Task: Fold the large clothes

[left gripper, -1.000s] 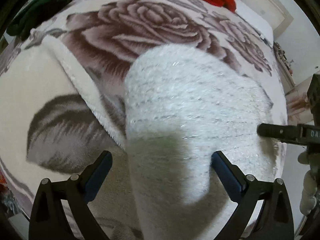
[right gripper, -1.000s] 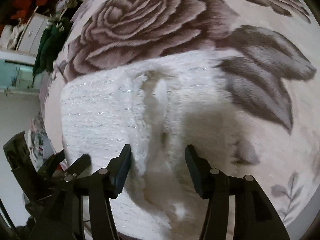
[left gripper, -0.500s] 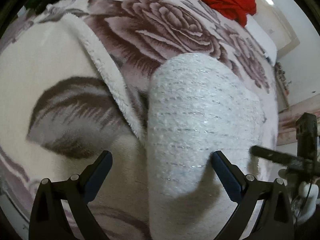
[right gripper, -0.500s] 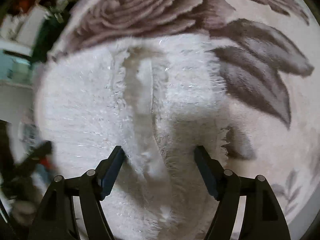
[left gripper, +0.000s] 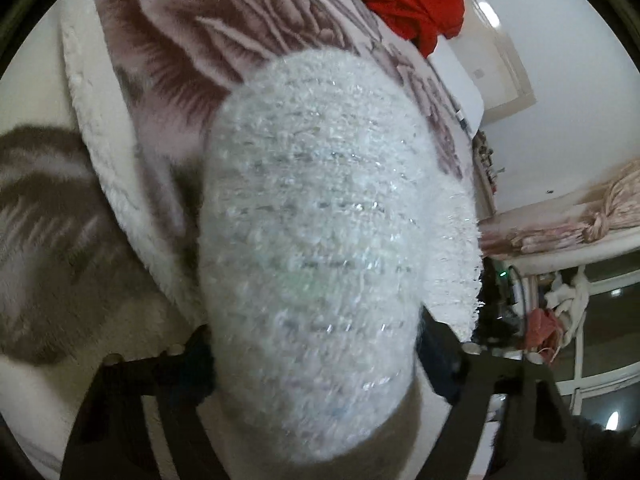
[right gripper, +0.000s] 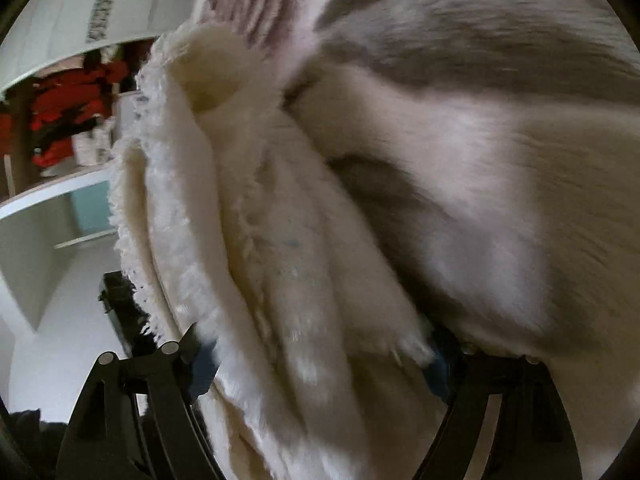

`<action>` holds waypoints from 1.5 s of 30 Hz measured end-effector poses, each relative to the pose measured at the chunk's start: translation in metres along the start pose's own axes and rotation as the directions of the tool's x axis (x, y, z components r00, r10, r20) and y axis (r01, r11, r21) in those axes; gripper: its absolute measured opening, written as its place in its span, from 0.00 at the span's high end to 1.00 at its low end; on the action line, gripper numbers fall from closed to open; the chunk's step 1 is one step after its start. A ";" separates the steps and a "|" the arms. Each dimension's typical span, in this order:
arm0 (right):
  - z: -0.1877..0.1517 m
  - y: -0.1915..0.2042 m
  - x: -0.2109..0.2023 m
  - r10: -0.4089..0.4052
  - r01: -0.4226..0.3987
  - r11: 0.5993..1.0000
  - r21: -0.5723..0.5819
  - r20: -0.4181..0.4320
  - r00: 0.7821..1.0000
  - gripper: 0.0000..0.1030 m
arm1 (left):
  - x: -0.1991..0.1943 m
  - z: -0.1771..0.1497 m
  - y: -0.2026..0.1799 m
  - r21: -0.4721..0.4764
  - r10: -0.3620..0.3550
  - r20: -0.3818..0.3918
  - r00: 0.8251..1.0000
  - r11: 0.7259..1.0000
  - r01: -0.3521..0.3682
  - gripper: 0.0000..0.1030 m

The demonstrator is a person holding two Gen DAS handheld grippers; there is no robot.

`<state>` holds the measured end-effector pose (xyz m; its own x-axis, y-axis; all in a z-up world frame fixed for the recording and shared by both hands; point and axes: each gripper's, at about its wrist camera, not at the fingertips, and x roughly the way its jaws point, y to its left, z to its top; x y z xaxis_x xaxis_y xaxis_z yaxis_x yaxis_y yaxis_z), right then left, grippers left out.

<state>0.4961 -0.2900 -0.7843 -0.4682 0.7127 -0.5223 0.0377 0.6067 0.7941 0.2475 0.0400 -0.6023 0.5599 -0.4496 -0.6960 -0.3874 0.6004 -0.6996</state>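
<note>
A folded fluffy white sweater (left gripper: 320, 220) with glittery threads lies on a rose-patterned blanket (left gripper: 224, 40). In the left wrist view its near end fills the space between the wide-spread fingers of my left gripper (left gripper: 316, 356); the jaws stand open around it. In the right wrist view the sweater's stacked folds and fringed edge (right gripper: 280, 260) sit between the spread fingers of my right gripper (right gripper: 320, 352), also open around the bundle. The fingertips are partly hidden by the fabric.
A red garment (left gripper: 408, 4) lies at the blanket's far end. A turned-up blanket edge (left gripper: 100, 152) runs left of the sweater. A window and draped curtain (left gripper: 580, 224) are at right. Shelves with red clothes (right gripper: 64, 120) stand left in the right wrist view.
Both grippers have pushed forward and lower around the sweater's ends, so the fabric now fills the gap between the fingers. The views have tilted; the sweater edge looks raised.
</note>
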 end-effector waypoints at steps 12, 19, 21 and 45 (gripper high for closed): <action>-0.034 0.056 -0.025 0.125 -0.132 0.991 0.019 0.201 0.972 0.56 | -0.011 0.064 -0.058 0.173 -0.015 -0.083 0.996 0.984 0.030 0.33; 0.008 0.087 -0.077 0.140 -0.149 0.989 -0.003 0.364 0.921 0.56 | 0.011 0.143 -0.123 0.291 -0.075 -0.131 0.989 0.950 0.111 0.33; 0.032 0.093 -0.095 0.136 -0.146 0.989 -0.008 0.414 0.900 0.56 | 0.030 0.177 -0.144 0.319 -0.093 -0.151 0.984 0.938 0.137 0.33; 0.199 0.025 -0.130 -0.330 0.213 0.938 0.275 0.509 0.795 0.34 | 0.213 0.309 -0.171 0.420 0.081 -0.272 0.959 0.906 0.042 0.25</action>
<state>0.7332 -0.2972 -0.7582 0.0648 0.5457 -0.8355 0.1778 0.8175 0.5477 0.6591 0.0459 -0.5805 0.3063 -0.5622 -0.7682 -0.0196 0.8031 -0.5955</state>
